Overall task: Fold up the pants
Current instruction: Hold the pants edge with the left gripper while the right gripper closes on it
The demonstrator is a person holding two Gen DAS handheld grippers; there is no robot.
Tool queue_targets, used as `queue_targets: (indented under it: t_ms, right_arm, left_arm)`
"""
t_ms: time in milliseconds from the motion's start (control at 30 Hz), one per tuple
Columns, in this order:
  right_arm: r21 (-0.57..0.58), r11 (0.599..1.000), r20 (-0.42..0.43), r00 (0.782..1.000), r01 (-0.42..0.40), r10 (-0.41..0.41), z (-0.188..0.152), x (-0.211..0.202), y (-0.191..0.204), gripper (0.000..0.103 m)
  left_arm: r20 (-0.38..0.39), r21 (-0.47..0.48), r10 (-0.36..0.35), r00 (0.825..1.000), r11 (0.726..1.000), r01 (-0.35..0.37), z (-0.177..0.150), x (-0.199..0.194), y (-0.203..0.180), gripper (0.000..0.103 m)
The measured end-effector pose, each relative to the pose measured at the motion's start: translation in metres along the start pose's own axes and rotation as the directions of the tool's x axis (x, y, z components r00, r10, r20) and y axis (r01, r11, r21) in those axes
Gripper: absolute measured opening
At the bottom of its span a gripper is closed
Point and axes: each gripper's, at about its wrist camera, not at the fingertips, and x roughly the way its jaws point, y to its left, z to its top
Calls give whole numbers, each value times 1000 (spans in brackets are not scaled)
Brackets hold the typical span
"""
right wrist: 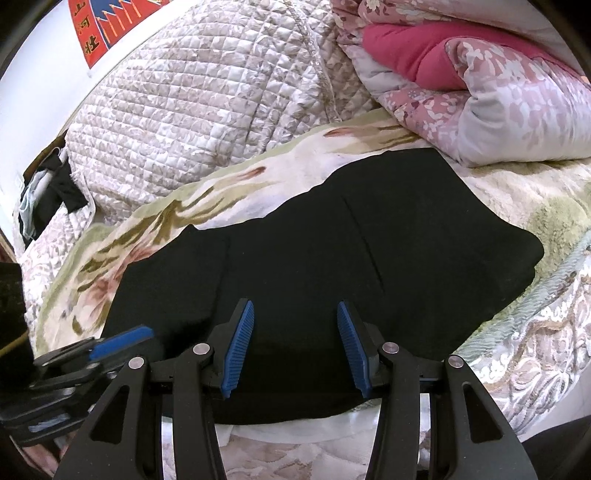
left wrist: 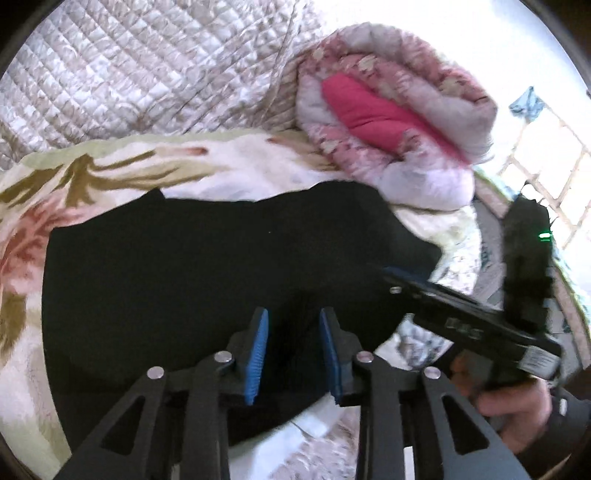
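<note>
The black pants [left wrist: 184, 258] lie folded in a broad flat shape on a floral blanket [left wrist: 55, 192]. My left gripper [left wrist: 293, 314] hovers over their near edge, its blue pads apart with only dark cloth showing behind the gap. In the right wrist view the pants [right wrist: 332, 240] spread across the middle. My right gripper [right wrist: 295, 305] stands open above their near hem, holding nothing. The right gripper [left wrist: 391, 275] also shows at the pants' right end in the left wrist view, held by a hand [left wrist: 513, 402]. The left gripper [right wrist: 122, 339] shows low on the left.
A rolled pink floral quilt [right wrist: 498, 96] with a red lining sits at the back right, touching the pants' far corner. A quilted beige cover [right wrist: 192, 110] is heaped behind. A red banner [right wrist: 110, 22] hangs on the wall. Dark clothes [right wrist: 55, 192] lie at far left.
</note>
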Motion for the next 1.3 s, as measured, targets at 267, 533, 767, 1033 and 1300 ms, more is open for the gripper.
queue_targets:
  t_ms: [267,533,767,1033,1300]
  right_arm:
    - [-12,968,-121,961,-251,248,7,28,28,48]
    - [60,938,-224,911,-341,345,27,85,40,48]
    - [59,905,-290,861,-420,419,33,102,48,45]
    - [96,915,-241,882,-393,404,30,89,38,2]
    - [83,941,-198,920,-329,339,25,80,31,2]
  left_arm:
    - [64,-93,174,983,981,-168,1,-41,55,35]
    - [48,-211,249,967,949,-234,-13,-43,105,35]
    - [54,-220,240,969,950,-223,-17,-40,108,35]
    - [59,-219,245,968,949,-227,-17,-42,108,35]
    - [71,-202,229,971,957,-211,-18,-44,102,35]
